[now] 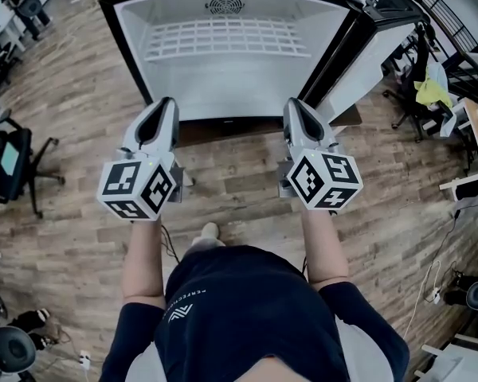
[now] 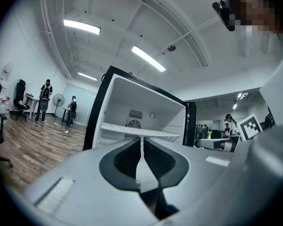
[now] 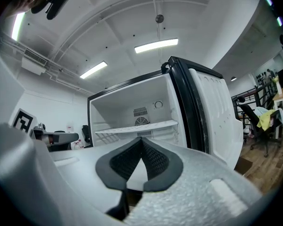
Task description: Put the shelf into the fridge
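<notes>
The person's dark shirt (image 1: 247,309) is seen nearest, at the foot of the head view. Beyond it, the left gripper (image 1: 164,103) and the right gripper (image 1: 295,106) are held level and side by side, both aimed at the open fridge (image 1: 131,34) — neither touching it. The right gripper's jaws are met tip to tip on nothing; the left gripper's are brought together to a thin slit, likewise empty. The white wire shelf (image 1: 227,38) is seated across the fridge cavity — near the fan grille (image 1: 225,5) on the back wall.
</notes>
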Tool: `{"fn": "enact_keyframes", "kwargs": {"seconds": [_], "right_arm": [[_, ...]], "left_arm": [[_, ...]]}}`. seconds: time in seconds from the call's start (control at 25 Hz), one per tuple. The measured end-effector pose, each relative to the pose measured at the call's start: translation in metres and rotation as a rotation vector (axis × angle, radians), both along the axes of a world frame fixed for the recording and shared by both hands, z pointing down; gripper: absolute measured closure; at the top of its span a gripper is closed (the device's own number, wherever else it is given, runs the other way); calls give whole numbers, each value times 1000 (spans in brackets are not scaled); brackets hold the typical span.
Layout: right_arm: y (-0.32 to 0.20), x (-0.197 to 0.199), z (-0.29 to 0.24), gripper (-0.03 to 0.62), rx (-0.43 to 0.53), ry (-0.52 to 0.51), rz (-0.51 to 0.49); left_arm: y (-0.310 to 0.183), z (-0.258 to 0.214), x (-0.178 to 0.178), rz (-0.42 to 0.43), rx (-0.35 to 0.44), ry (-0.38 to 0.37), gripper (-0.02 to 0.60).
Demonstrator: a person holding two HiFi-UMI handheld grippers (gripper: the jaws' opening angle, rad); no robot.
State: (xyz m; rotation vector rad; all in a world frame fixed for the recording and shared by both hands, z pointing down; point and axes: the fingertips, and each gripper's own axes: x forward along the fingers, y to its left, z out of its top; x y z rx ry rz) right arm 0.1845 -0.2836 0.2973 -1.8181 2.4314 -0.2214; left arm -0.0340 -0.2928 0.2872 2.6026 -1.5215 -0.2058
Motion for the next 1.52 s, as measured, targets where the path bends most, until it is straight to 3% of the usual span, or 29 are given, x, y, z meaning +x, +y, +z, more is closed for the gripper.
{"fn": "enact_keyframes", "kwargs": {"seconds": [0.76,1.52], "right_arm": [[14,-1,19,592,-55,-11,-4],[14,-8,23,592,-68,-17,-11]], "left_arm": [[12,25,-7,-20,-68,-2,569],[14,31,-23,-38,-87,0,571]]}}
